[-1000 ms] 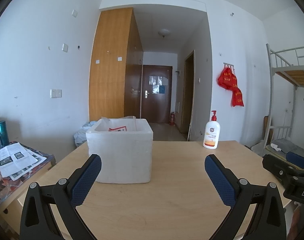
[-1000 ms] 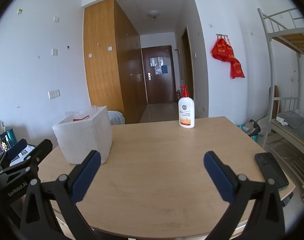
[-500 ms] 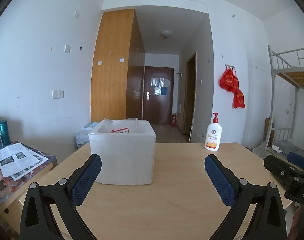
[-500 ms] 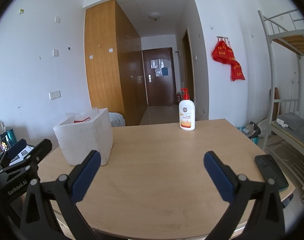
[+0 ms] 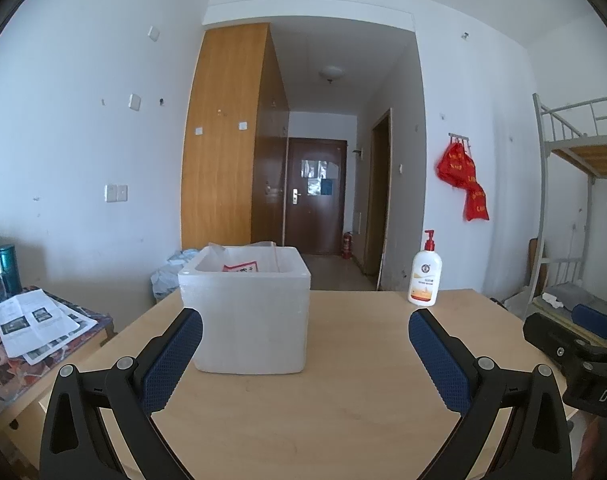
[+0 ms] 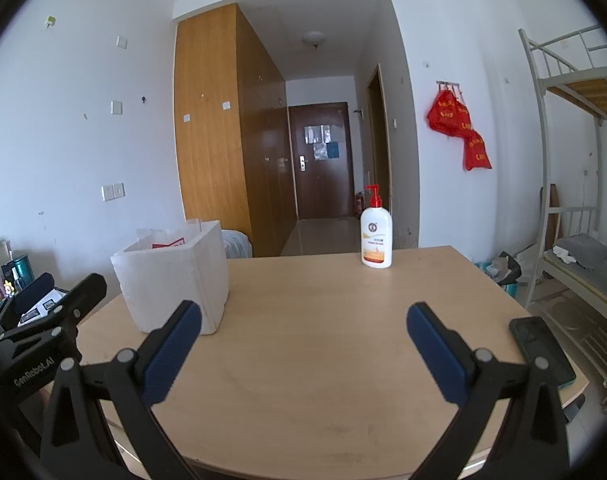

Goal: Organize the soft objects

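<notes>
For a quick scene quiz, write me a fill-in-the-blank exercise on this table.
1. The pump bottle has a ____ pump top.
2. The white foam box stands on the wooden ____.
3. The black phone lies near the table's ____ edge in the right wrist view.
4. Both the left tool and the right tool are ____.

Missing words: red; table; right; open

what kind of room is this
Most likely a dorm room. A metal bunk bed stands at the right, a tall wooden wardrobe lines the short entry hall leading to a dark door, and a plain wooden table holds a foam box and a lotion bottle.
</notes>
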The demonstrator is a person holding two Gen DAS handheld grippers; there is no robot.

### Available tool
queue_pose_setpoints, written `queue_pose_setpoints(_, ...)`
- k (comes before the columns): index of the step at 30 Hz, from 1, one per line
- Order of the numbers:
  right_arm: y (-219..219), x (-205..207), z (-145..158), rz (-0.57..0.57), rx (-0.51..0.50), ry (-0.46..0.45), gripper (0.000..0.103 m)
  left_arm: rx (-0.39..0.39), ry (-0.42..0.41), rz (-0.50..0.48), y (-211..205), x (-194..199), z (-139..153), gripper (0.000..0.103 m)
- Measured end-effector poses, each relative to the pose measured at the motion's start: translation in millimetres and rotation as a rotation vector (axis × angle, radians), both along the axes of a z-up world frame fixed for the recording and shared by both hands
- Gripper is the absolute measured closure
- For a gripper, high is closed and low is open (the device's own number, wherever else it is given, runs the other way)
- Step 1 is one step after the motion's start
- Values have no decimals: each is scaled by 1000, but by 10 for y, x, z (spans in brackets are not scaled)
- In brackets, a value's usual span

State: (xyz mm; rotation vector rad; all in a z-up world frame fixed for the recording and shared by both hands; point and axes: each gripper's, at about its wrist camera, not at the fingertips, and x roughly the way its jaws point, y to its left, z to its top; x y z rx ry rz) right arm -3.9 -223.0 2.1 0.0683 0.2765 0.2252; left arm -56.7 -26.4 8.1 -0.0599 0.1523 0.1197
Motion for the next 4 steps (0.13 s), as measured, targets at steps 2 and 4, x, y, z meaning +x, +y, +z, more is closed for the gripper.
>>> queue_pose_setpoints(2,0,2,-1,-3,-2,2,0,-17,-2,10,19,1,-2,0)
queue_pose_setpoints(4,-6,-3,-4,-3,0,5,0,-15,-4,28,30,2,1,0)
